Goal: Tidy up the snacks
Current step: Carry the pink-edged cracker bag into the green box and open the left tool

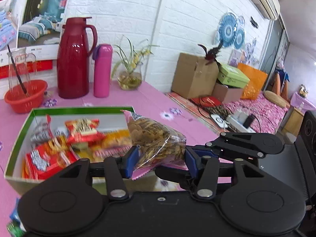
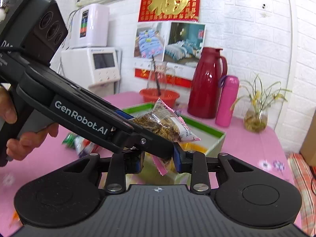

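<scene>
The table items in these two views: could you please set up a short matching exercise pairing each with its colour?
Things:
1. tall jug
2. slim flask
3. small basket
4. box rim

Colours:
A. green
B. dark red
C. orange-red
D. pink

Pairs: 1-B, 2-D, 3-C, 4-A

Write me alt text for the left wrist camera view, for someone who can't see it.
The left gripper pinches a clear bag of seeds between its blue fingers, with the right gripper reaching in from the right. Behind sits a green-rimmed box of blurred snack packets on a pink table, plus a red jug and pink flask.
</scene>
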The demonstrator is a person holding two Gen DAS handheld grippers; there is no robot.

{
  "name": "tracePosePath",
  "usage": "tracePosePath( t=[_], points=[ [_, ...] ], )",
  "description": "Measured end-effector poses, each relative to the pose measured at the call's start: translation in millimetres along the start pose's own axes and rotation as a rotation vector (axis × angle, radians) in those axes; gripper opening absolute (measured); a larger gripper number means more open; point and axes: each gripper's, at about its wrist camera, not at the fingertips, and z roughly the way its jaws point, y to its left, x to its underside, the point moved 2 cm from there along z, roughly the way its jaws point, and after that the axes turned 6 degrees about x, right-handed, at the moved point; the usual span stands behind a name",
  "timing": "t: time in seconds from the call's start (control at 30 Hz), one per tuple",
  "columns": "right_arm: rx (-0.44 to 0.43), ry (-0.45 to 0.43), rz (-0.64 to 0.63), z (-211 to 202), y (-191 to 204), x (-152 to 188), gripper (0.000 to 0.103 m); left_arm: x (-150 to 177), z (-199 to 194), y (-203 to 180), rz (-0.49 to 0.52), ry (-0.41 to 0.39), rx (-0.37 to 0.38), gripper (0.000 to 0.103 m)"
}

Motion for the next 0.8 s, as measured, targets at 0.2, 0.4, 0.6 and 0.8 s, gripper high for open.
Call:
tracePosePath(
  t=[0.2, 0.4, 0.6, 0.8],
  points=[
    [0.014, -0.005, 0.039, 42.5, -22.4, -8.1, 0.051, -20.2, 25.6, 37.3, -0.029, -0.032, 0.006, 0.019],
    [0.029, 0.029, 0.082, 77.9, -37.2, -1.0, 0.051, -26.8, 57.1, 68.9, -0.07, -0.024, 0.018, 0.02],
    [0.089, 0.074, 0.05, 101.1, -38.3, 9.4, 0.071, -17.8, 74.1, 89.6, -0.106, -0.005, -0.068, 0.088],
    [0.082, 0.071, 0.053, 95.1, -37.9, 10.5, 0.083, -18.0, 65.4, 99.0, -0.117, -0.007, -0.077, 0.088]
  ],
)
